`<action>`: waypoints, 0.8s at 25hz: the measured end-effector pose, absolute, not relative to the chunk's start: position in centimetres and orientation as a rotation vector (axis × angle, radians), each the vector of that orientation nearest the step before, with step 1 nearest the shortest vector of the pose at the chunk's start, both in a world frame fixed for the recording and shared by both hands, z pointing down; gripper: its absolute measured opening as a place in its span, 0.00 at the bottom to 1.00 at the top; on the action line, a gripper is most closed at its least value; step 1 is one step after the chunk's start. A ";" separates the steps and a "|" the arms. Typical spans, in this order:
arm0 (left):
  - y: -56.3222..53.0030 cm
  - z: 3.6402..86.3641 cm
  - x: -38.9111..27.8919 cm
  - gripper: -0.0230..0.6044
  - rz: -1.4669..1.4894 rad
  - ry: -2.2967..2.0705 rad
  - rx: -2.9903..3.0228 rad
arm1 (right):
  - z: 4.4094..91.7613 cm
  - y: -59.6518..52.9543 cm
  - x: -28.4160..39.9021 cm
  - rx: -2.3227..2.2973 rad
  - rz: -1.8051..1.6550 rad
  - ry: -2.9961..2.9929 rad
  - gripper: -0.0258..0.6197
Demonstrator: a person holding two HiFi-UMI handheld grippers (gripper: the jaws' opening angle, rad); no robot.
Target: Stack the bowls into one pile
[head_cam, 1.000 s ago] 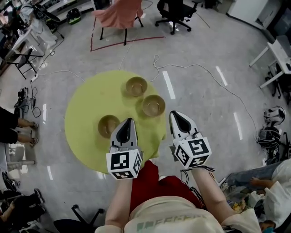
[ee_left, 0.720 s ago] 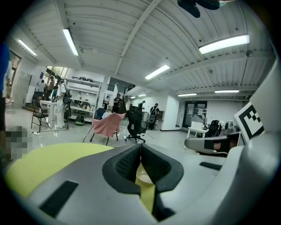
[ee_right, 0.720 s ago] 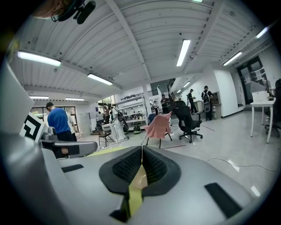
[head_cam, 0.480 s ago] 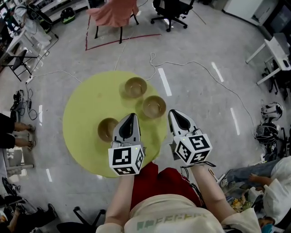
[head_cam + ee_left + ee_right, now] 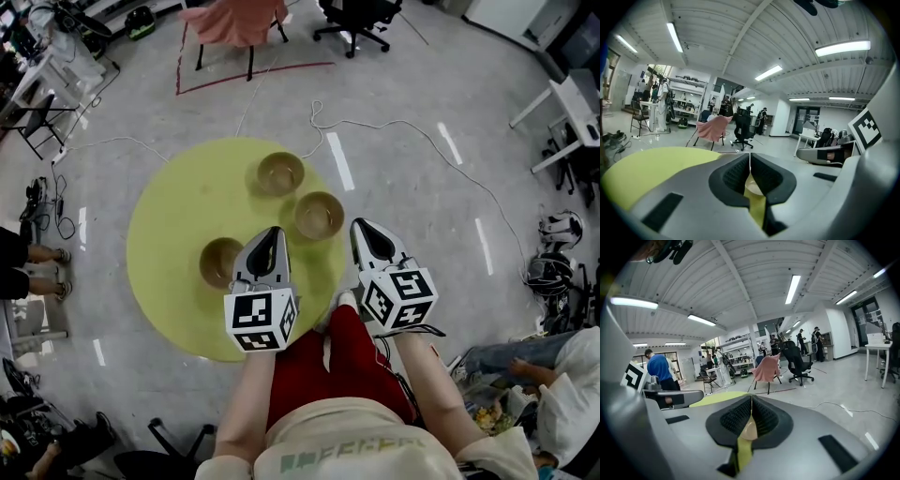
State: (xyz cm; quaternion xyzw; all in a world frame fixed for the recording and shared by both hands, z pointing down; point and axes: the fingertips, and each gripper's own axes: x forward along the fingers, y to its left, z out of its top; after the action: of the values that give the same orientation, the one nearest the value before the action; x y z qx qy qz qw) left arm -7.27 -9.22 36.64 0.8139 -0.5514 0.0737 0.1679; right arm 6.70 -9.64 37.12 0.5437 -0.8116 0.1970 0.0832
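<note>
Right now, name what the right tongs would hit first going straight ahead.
Probably the middle bowl: the right tongs, shut, aim toward its near rim, and it shows just past their tips. Height is unclear; they may pass above it.

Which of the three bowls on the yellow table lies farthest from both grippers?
The rearmost bowl, at the far edge of the yellow table. The middle bowl lies nearer, and the third bowl sits right beside the left gripper.

Three unstacked bowls point(image 5: 281, 173) point(image 5: 318, 216) point(image 5: 221, 262) stand on the round yellow-green table point(image 5: 178, 220).
</note>
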 end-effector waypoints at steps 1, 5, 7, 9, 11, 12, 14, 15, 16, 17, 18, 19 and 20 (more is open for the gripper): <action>-9.3 36.8 -7.1 0.08 0.215 -1.573 2.309 | 37.3 -9.9 6.8 1.611 0.593 -2.425 0.10; -9.6 37.6 -6.8 0.08 0.230 -1.585 2.269 | 38.1 -10.7 6.7 1.548 0.599 -2.446 0.10; -9.7 37.9 -6.4 0.08 0.238 -1.591 2.256 | 38.6 -11.0 6.9 1.523 0.599 -2.450 0.10; -9.9 38.4 -6.0 0.08 0.248 -1.597 2.241 | 39.2 -11.3 7.3 1.508 0.606 -2.442 0.10; -10.1 39.2 -5.8 0.08 0.247 -1.596 2.213 | 40.1 -11.6 7.7 1.494 0.613 -2.426 0.10; -10.1 39.7 -5.7 0.08 0.245 -1.595 2.197 | 40.6 -11.8 7.9 1.484 0.617 -2.418 0.10; -10.3 40.5 -5.4 0.08 0.249 -1.599 2.170 | 41.5 -12.1 8.2 1.461 0.626 -2.402 0.10; -10.4 40.7 -5.3 0.08 0.251 -1.603 2.156 | 41.9 -12.3 8.4 1.450 0.631 -2.395 0.10; -10.4 41.0 -5.2 0.08 0.250 -1.607 2.141 | 42.2 -12.5 8.5 1.442 0.635 -2.390 0.10; -10.4 41.4 -5.2 0.08 0.249 -1.610 2.127 | 42.7 -12.7 8.7 1.434 0.640 -2.389 0.10; -10.4 41.9 -5.1 0.08 0.251 -1.612 2.114 | 43.3 -12.8 8.8 1.426 0.646 -2.387 0.10; -10.4 42.4 -5.1 0.08 0.255 -1.614 2.103 | 44.0 -13.0 8.8 1.416 0.651 -2.383 0.10; -10.4 42.9 -5.0 0.08 0.259 -1.615 2.091 | 44.7 -13.2 8.9 1.405 0.655 -2.375 0.10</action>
State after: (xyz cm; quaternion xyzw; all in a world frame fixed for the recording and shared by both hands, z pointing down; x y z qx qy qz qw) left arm -4.96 -10.42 42.92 0.7646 -0.5903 0.0946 0.2409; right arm 8.93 -13.24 44.67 0.4895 -0.8277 0.2282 0.1521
